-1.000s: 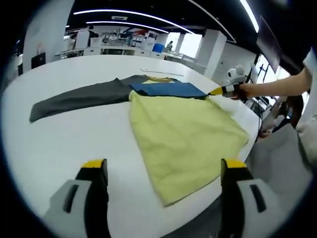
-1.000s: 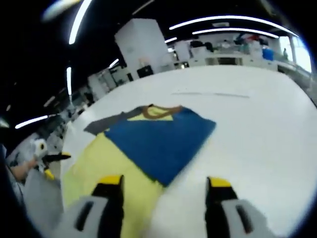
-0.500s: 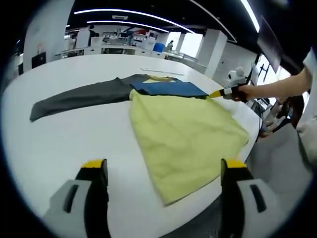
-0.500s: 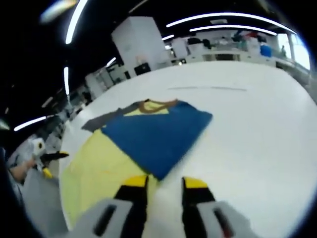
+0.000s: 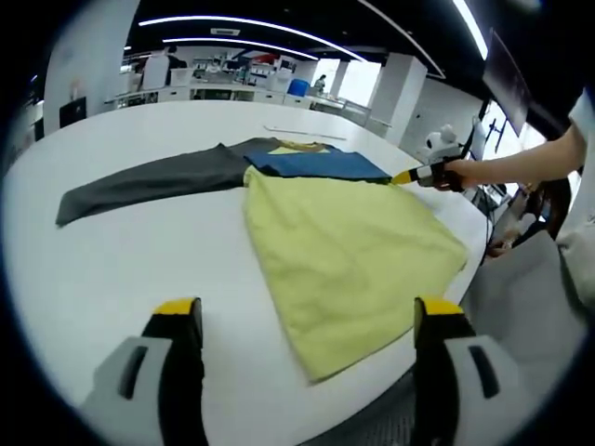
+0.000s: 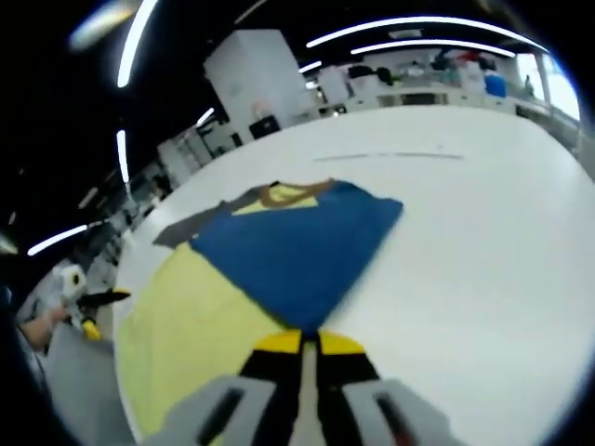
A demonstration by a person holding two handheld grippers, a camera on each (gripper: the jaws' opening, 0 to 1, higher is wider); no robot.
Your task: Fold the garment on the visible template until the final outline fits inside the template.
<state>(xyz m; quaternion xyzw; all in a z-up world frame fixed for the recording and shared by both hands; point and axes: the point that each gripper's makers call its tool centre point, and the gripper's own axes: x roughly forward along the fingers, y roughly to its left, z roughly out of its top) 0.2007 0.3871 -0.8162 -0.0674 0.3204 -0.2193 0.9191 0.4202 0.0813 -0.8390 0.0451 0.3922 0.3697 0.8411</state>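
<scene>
Dark ceiling (image 5: pixel 279 11), strip lights (image 5: pixel 232 20), perhaps desks (image 5: pixel 223 88) behind

1 garment (image 5: pixel 344 251), 2 hand-held grippers (image 5: pixel 307 321)

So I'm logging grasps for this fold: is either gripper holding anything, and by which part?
The right gripper is shut on the garment's blue panel, at its near corner. The left gripper is open, holding nothing.

- The garment (image 5: pixel 344 237) lies flat on the table (image 5: pixel 121 251).
- In the left gripper view, one sleeve (image 5: pixel 149 181) lies out to the left, and a folded part (image 5: pixel 316 165) lies on the far end.
- The left tongs (image 5: pixel 307 321) are above the near table edge, just before the garment.
- The right tongs (image 6: pixel 302 342) touch the folded part's near corner (image 6: pixel 302 321).
</scene>
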